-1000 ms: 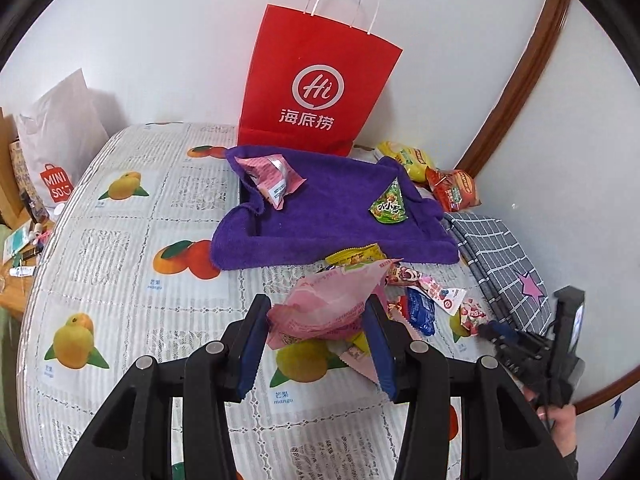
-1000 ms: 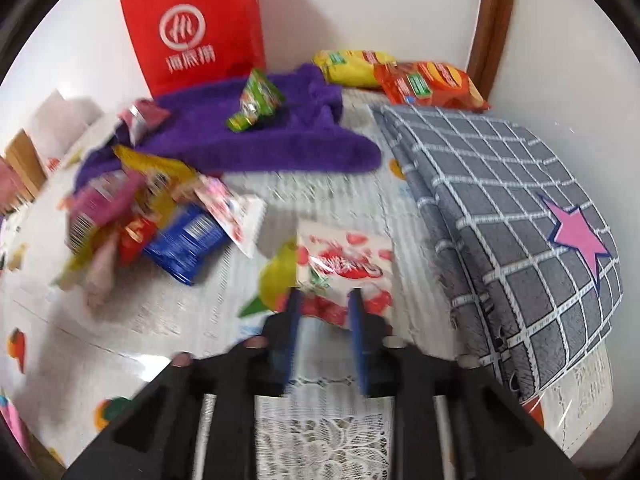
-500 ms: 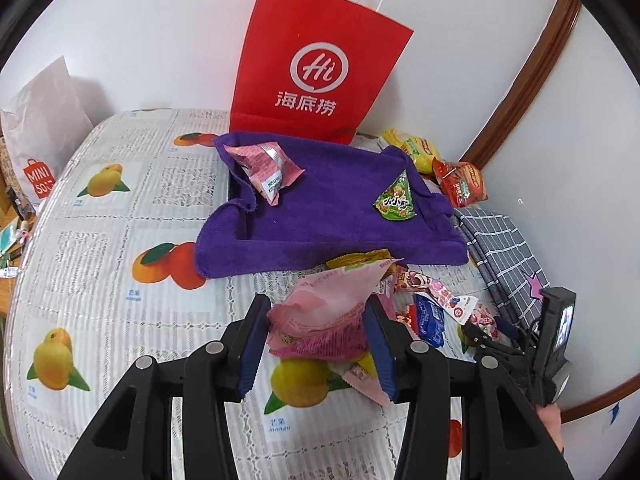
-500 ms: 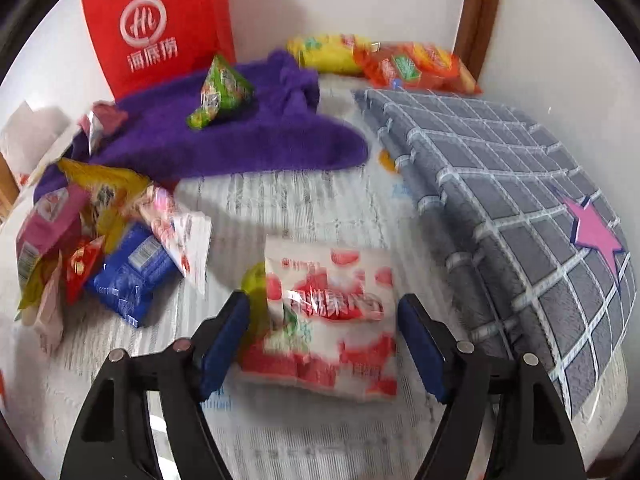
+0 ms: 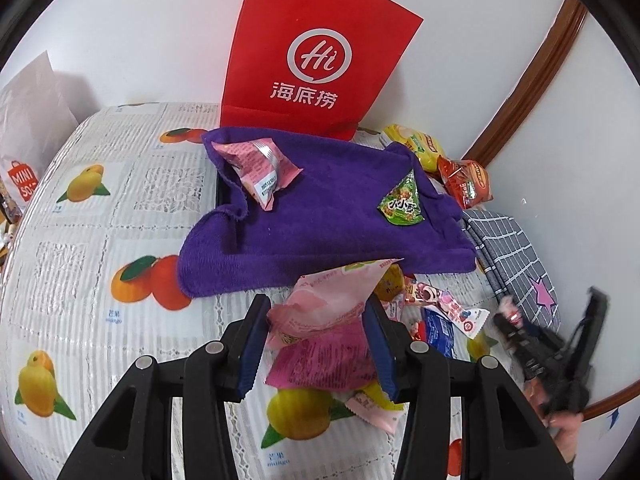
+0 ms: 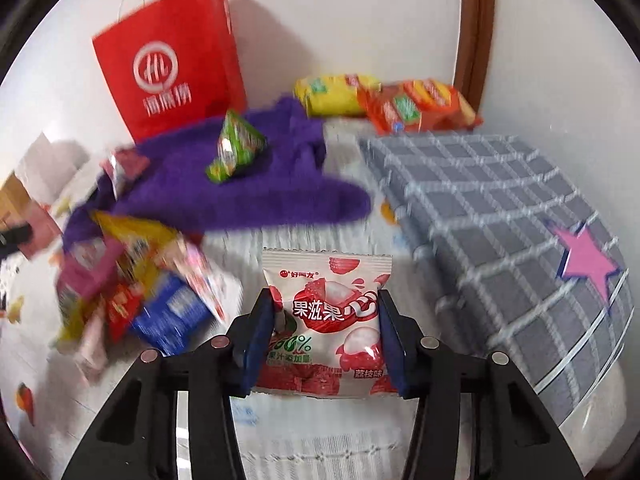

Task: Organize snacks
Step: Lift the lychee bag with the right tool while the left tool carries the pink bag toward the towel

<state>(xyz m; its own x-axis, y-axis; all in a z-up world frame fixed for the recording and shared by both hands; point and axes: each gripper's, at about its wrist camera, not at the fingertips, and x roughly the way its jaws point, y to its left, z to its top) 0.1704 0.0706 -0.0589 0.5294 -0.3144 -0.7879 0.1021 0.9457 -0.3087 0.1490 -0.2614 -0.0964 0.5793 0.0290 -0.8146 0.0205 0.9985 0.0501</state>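
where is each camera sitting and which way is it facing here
Left wrist: sits on the left gripper, looking forward and down over the purple towel to the red paper bag; its fingers clamp a pink snack packet; the right gripper and a bit of hand show.
Right wrist: sits on the right gripper, looking down at the table; its jaws are closing around a lychee candy packet.
Shared: towel, red bag, green snack packet, checked cloth.

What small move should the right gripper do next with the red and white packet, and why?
Probably finish closing, then lift. The right gripper is closing with the red and white packet between its fingers, and the purple towel beyond already holds sorted snacks.
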